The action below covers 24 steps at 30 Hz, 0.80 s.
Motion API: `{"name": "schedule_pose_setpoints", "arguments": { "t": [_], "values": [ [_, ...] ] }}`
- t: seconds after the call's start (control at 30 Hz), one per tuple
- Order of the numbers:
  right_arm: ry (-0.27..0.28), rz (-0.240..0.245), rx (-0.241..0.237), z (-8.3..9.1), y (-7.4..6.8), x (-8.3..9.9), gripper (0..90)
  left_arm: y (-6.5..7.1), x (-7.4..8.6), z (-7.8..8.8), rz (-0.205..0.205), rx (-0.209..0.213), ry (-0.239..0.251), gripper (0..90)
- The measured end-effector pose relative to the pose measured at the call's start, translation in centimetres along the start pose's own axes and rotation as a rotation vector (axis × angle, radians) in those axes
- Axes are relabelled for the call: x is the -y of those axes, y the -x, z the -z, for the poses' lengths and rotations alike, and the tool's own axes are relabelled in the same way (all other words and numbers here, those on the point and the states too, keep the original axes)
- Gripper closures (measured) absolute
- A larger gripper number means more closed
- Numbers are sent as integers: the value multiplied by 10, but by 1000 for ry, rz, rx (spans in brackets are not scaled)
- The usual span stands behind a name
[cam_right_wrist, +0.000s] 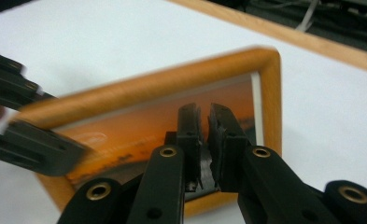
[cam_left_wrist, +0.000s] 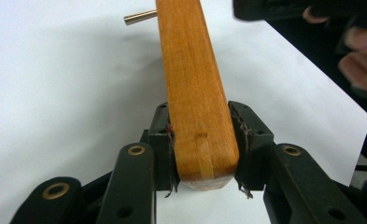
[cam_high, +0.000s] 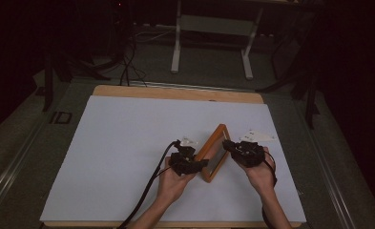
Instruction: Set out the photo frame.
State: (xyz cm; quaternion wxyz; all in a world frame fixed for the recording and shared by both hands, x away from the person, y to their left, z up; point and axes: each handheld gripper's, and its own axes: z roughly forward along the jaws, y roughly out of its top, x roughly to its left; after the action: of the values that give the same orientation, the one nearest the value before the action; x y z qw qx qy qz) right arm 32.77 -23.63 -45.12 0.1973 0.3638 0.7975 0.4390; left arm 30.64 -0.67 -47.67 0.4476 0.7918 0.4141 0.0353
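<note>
A wooden picture frame [cam_high: 217, 138] stands on edge on the white sheet, tilted, its glass facing the right hand. My left gripper [cam_high: 198, 165] is shut on the frame's near corner; in the left gripper view both pads [cam_left_wrist: 244, 126] press the wooden edge [cam_left_wrist: 190, 70]. A brass peg [cam_left_wrist: 140, 17] sticks out of the frame's far side. My right gripper [cam_high: 228, 144] hovers just in front of the glass [cam_right_wrist: 139, 126]. Its jaws [cam_right_wrist: 204, 116] stand together with only a hairline gap and nothing visible between them. The left gripper [cam_right_wrist: 27, 140] shows blurred at that view's left.
A white sheet [cam_high: 128, 143] covers most of the wooden table [cam_high: 175, 92]. Beyond the far edge, a white stand [cam_high: 211, 28] and cables [cam_high: 128, 67] sit on the dark floor. A hand [cam_left_wrist: 358, 60] and the right gripper [cam_left_wrist: 284, 7] show at the upper right.
</note>
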Motion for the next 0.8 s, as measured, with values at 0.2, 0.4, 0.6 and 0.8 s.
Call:
{"name": "schedule_pose_setpoints", "arguments": {
  "t": [0.2, 0.4, 0.6, 0.8],
  "values": [
    [48, 19, -3, 18, -4, -8, 824, 14, -1, -3, -106, 14, 9, 683],
    [63, 27, 9, 25, -4, -5, 879, 23, 1, -4, -208, 24, 24, 688],
    [50, 38, 18, 28, -4, 0, 900, 24, 3, -4, -245, 41, 32, 686],
    [33, 47, 26, 27, -5, 2, 900, 21, 7, -6, -217, 75, 62, 648]
  ]
}}
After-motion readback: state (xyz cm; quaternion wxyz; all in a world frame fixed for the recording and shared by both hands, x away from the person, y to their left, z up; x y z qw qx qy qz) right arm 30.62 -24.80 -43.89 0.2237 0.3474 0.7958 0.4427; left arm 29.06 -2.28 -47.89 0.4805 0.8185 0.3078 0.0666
